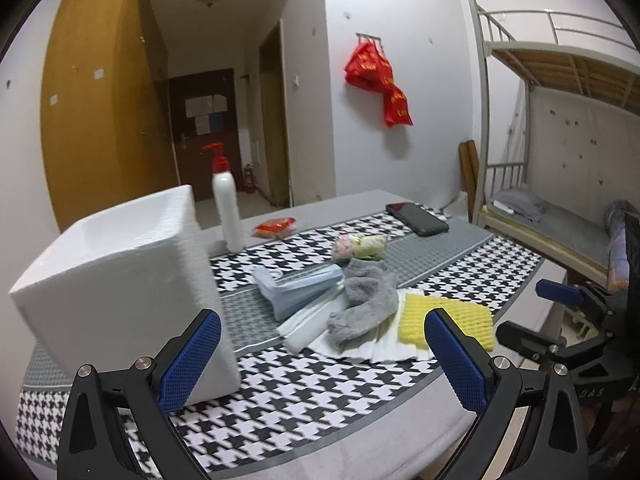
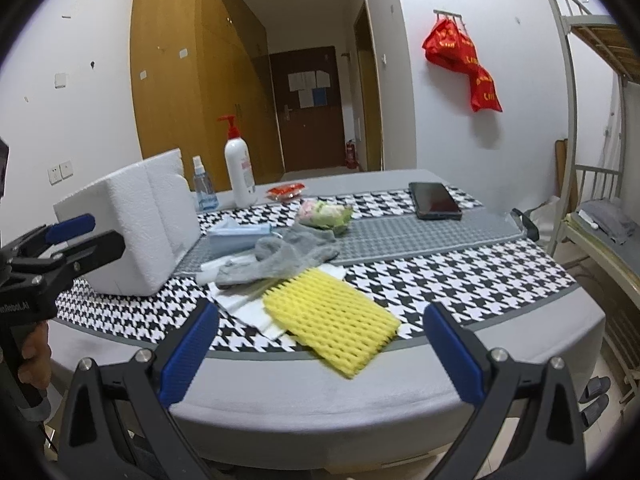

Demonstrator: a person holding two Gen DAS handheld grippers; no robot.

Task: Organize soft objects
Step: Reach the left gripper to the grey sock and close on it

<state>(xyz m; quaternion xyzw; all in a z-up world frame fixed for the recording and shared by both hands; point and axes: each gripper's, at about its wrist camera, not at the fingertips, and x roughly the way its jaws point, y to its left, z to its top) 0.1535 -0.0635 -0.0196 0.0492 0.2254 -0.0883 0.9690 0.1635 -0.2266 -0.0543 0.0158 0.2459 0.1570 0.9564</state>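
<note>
Left wrist view is showing both grippers, left gripper (image 1: pixel 322 354) and right gripper (image 2: pixel 320 350), hovering spread and empty, apparently readying to move the grey sock (image 1: pixel 366 304) into the foam box (image 1: pixel 120 280).

Fuzzy grey sock (image 1: pixel 366 300), yellow foam netting (image 2: pixel 332 330) (ridged) — matt white foam box (image 1: pixel 124 292), glossy phone (image 2: pixel 436 200)

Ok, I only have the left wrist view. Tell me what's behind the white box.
Observer: A small blue spray bottle stands behind the box, beside the pump bottle.
Operator: Check the yellow net's near corner. It's half hidden here.
Observer: The net runs past the checked cloth. Its near corner lies on the plain grey margin.
Operator: Report the floor on the right.
Observer: A pair of dark slippers lies by the bunk.
</note>
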